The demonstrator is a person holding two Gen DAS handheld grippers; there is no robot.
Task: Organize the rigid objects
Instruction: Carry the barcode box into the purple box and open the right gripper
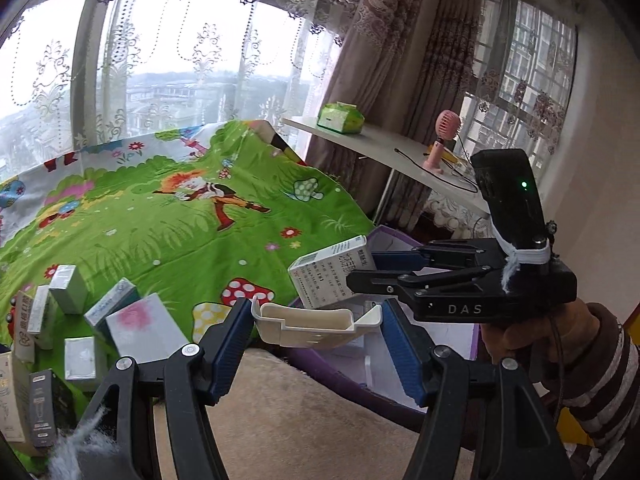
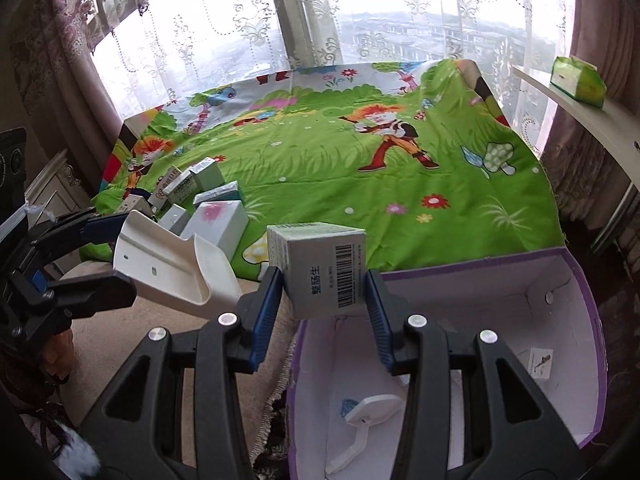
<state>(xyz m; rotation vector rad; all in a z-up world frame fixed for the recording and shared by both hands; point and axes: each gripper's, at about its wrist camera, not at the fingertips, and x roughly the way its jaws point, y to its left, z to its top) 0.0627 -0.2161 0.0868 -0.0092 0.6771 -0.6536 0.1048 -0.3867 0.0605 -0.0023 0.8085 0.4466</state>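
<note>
My left gripper (image 1: 316,312) is shut on a cream plastic holder (image 1: 316,326), held crosswise between its blue pads. My right gripper (image 2: 324,280) is shut on a white and green medicine box (image 2: 326,270) with a barcode, above the near left corner of an open purple-edged carton (image 2: 576,280). In the left wrist view the right gripper (image 1: 362,270) holds that box (image 1: 332,274) just beyond the holder. The right wrist view shows the left gripper (image 2: 124,254) and holder (image 2: 172,268) at the left. Several more small boxes (image 1: 80,320) (image 2: 208,204) lie piled on the green cartoon bedsheet (image 1: 160,220).
The carton holds a white plastic bracket (image 2: 372,406) and a small card (image 2: 540,362). A beige blanket (image 1: 300,412) covers the bed's near edge. A white desk (image 1: 400,152) at the right carries a green tissue pack (image 1: 340,118) and a pink fan (image 1: 442,136). Curtained windows stand behind.
</note>
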